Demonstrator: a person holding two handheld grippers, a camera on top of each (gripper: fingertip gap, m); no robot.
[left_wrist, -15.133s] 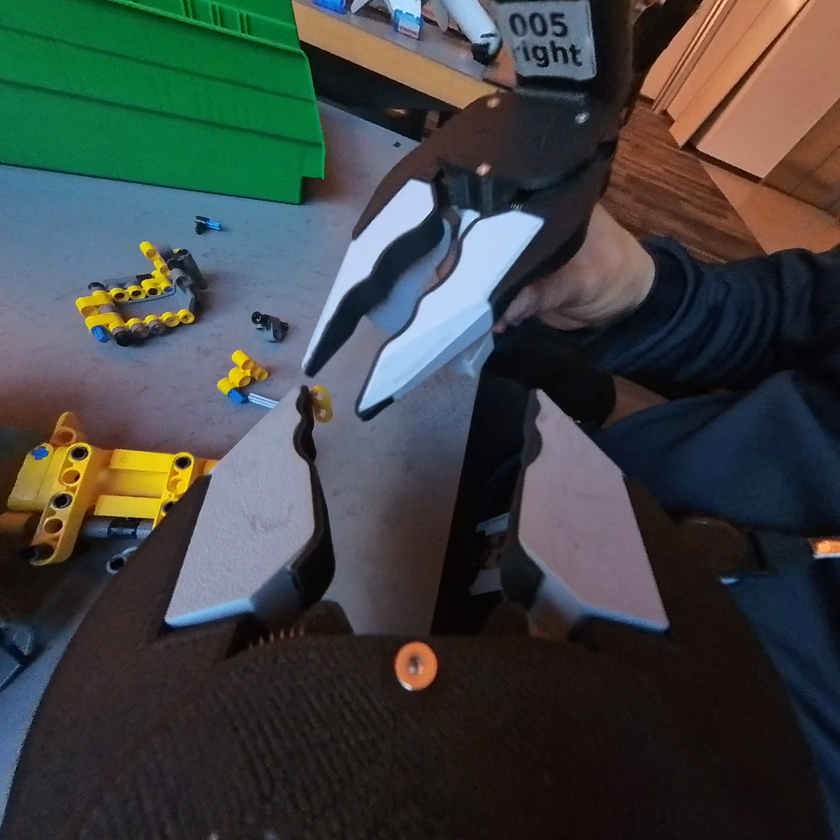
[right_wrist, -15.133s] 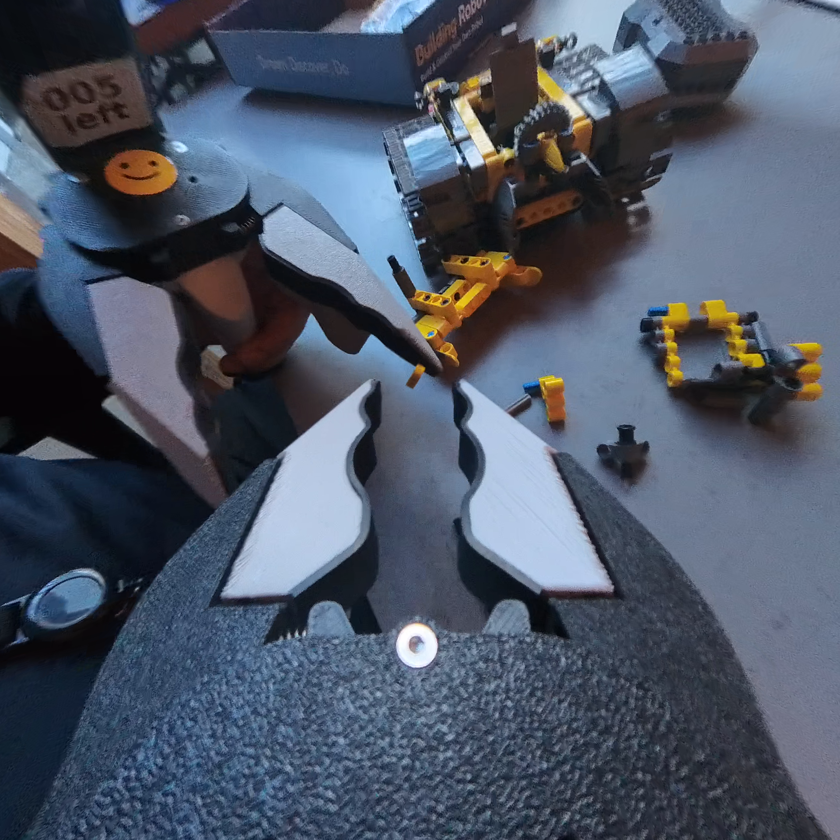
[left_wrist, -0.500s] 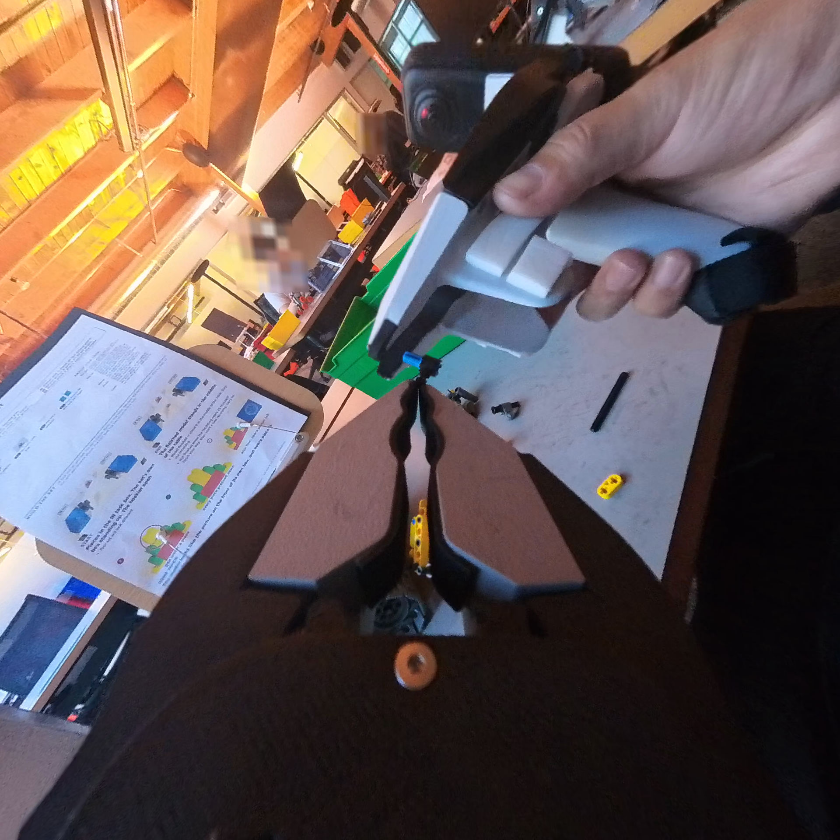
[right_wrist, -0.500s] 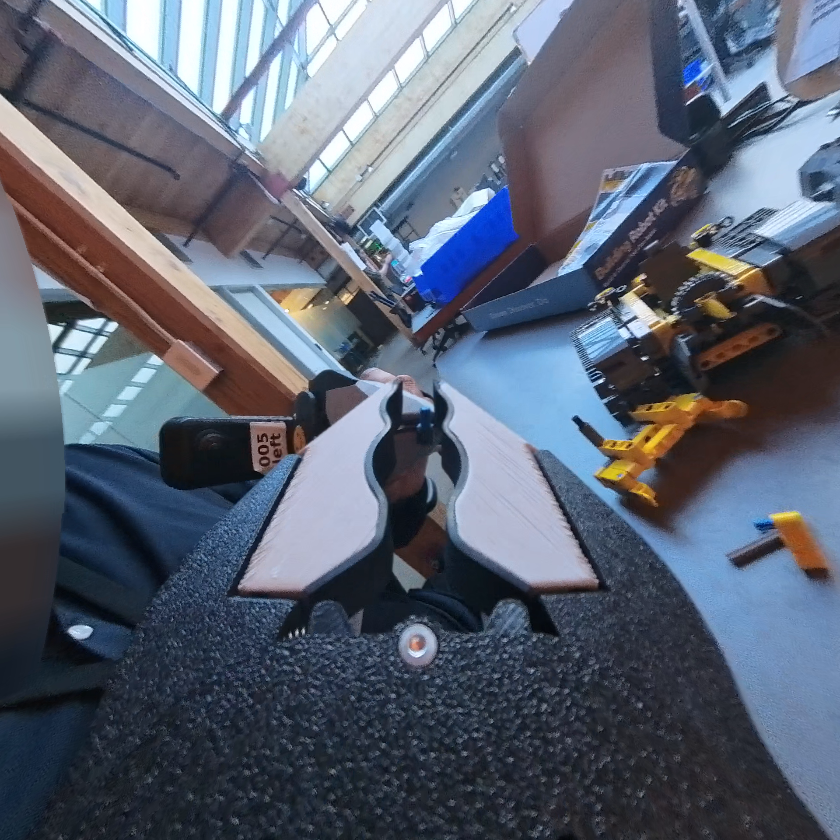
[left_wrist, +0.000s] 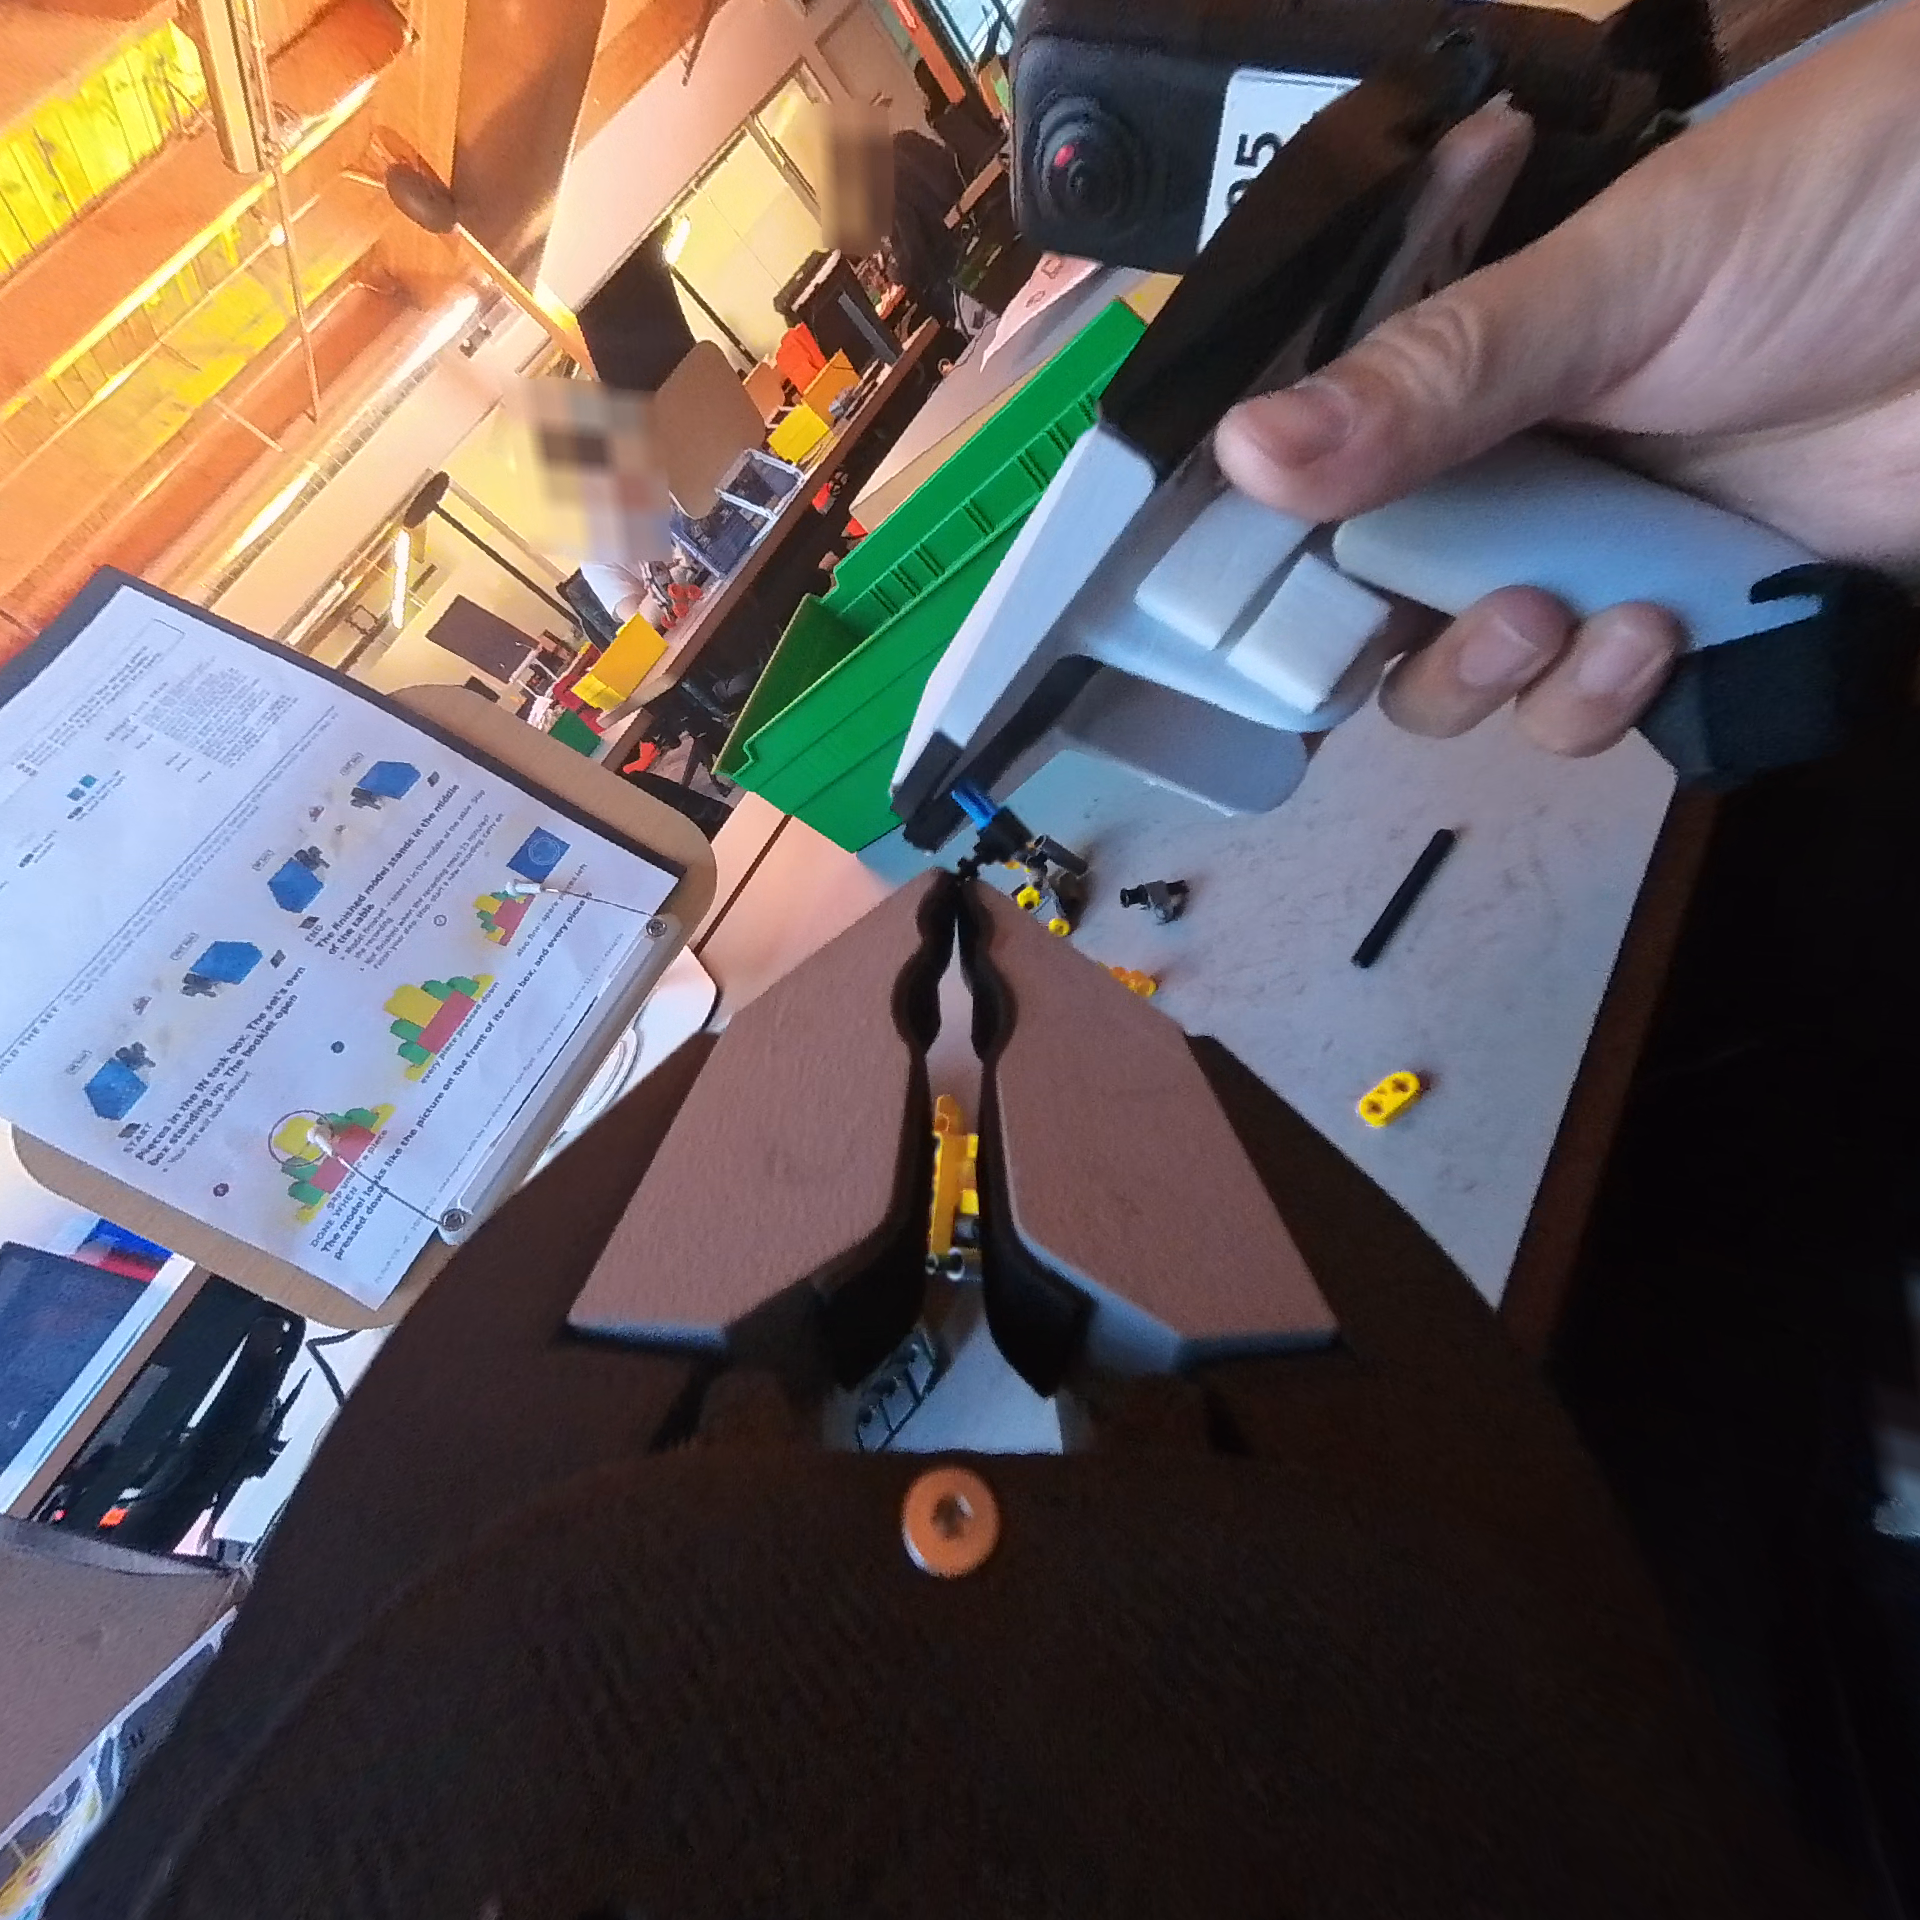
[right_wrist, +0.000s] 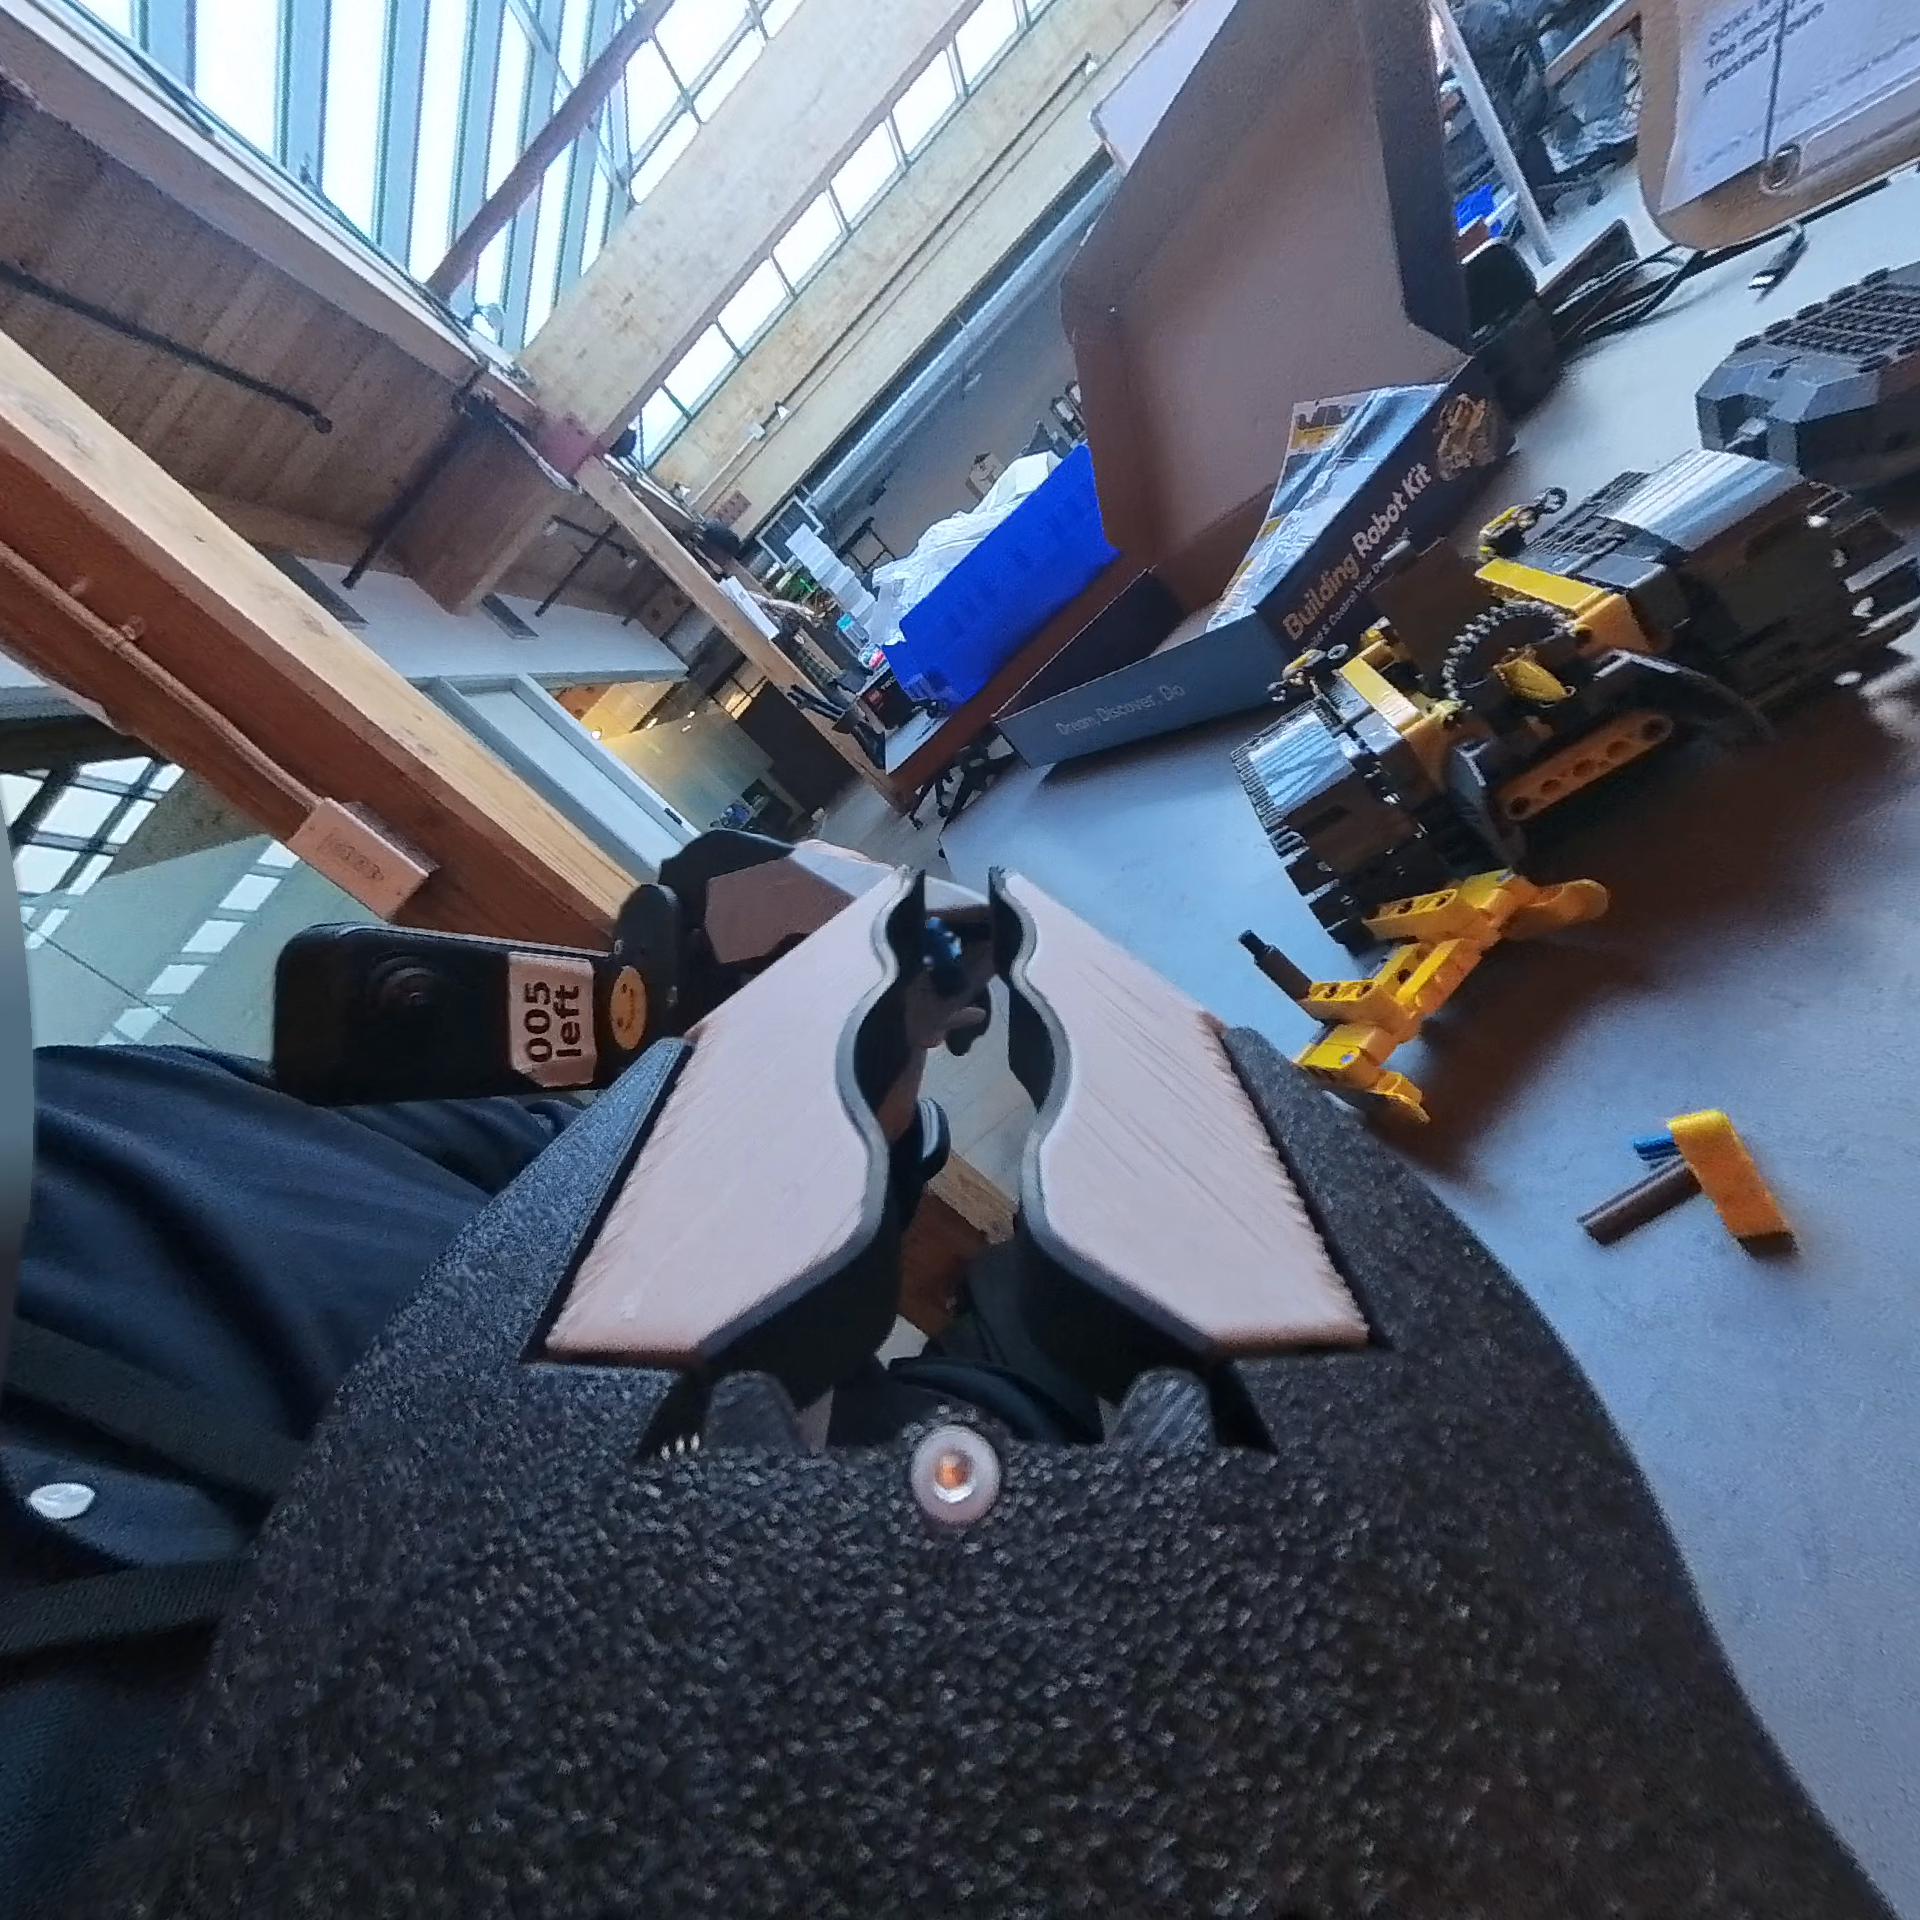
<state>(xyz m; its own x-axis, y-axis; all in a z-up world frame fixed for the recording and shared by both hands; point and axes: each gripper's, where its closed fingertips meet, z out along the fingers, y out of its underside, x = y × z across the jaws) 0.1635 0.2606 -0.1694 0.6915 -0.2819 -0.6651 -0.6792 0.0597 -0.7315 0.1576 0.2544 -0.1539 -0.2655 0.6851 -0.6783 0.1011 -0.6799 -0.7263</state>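
Left wrist view: the left gripper (left_wrist: 958, 891), its flat, wavy-edged fingers (left_wrist: 790, 1122) pressed together, pinches a tiny black part (left_wrist: 982, 857) at the tips. The part joins a blue pin (left_wrist: 975, 805) clamped in the right gripper (left_wrist: 928, 798), whose smooth grey fingers hide most of it. A hand (left_wrist: 1621, 343) grips its handle. A black axle (left_wrist: 1403, 897) and a yellow two-hole piece (left_wrist: 1392, 1097) lie near the counter (left_wrist: 1278, 997) edge. Right wrist view: the pin (right_wrist: 940, 940) is blurred; a blocky yellow-black model (right_wrist: 1558, 717) stands beyond.
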